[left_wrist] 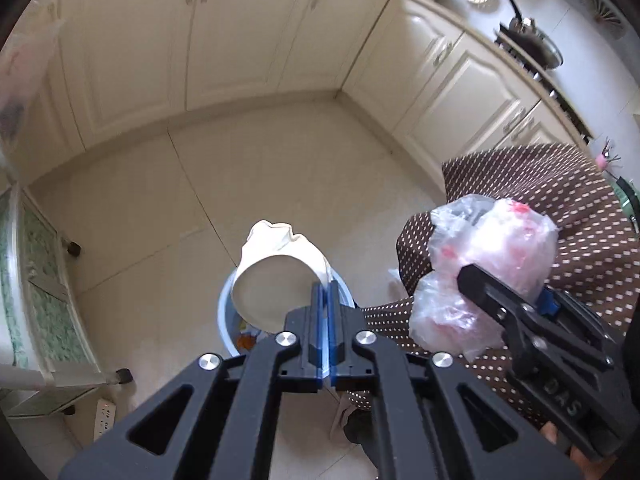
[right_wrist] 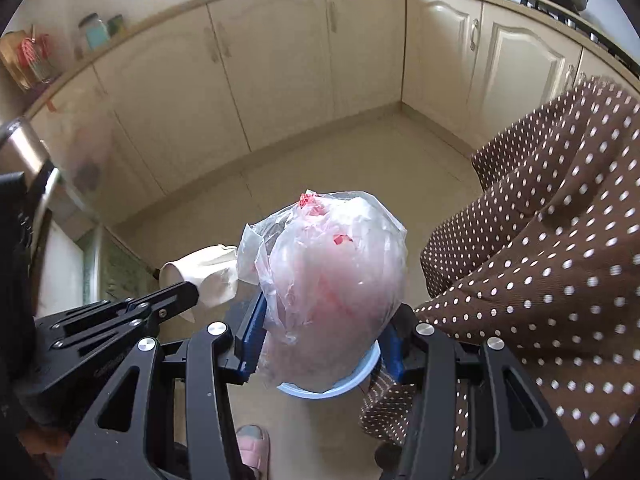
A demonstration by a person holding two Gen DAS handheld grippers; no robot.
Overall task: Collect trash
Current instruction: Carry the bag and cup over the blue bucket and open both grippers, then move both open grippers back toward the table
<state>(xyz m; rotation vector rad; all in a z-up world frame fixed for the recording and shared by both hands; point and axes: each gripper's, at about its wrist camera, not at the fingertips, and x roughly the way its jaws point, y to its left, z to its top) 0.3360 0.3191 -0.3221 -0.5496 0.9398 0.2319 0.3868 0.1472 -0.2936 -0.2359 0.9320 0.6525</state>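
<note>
Fingers of the left gripper [left_wrist: 325, 292] were pressed together on the rim of a crumpled white paper cup [left_wrist: 280, 276]. The cup hung over a light blue bin [left_wrist: 226, 320] on the tiled floor [left_wrist: 140, 200]. The right gripper [right_wrist: 320, 328] had its fingers clamped on a crinkly clear plastic bag [right_wrist: 332, 280] with red bits inside. The bag was above the bin too. A brown dotted skirt [right_wrist: 540, 260] was just beside it.
</note>
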